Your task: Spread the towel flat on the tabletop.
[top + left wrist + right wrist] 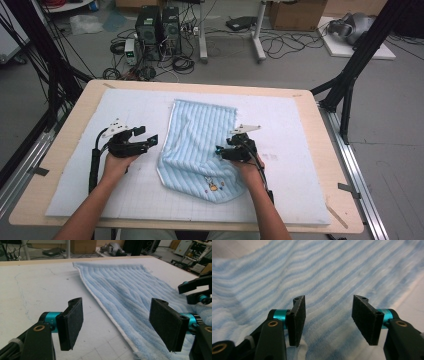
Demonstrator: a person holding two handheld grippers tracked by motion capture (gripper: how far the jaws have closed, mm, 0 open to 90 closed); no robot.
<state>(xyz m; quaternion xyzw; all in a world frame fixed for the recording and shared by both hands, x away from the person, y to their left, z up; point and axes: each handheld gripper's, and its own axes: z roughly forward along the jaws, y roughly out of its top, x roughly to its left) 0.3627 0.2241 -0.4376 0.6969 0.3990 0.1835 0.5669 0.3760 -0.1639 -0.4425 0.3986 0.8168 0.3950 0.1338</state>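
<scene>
High view: a light-blue striped towel [199, 145] is being displayed flat near the middle of the white mat [125, 195] on the tabletop [65, 145], its near end folded over, with a small embroidered figure showing there. The left claw [148, 138] is being held just beside the towel's left edge, apart from it, jaws spread. The right claw [221, 151] is being held over the towel's near right part.

Left gripper view: the left claw [120, 325] is being shown with jaws spread wide and nothing between the pads; the towel's white-hemmed left edge [110, 317] is being seen running between them on the mat below. The right claw [193, 291] is being seen farther off at the right margin, over the towel [130, 287].

Right gripper view: the right claw [328, 320] is being shown with jaws spread and nothing pinched; the striped towel [317, 272] is lying close beneath and beyond the pads, which are not pressing on it.
</scene>
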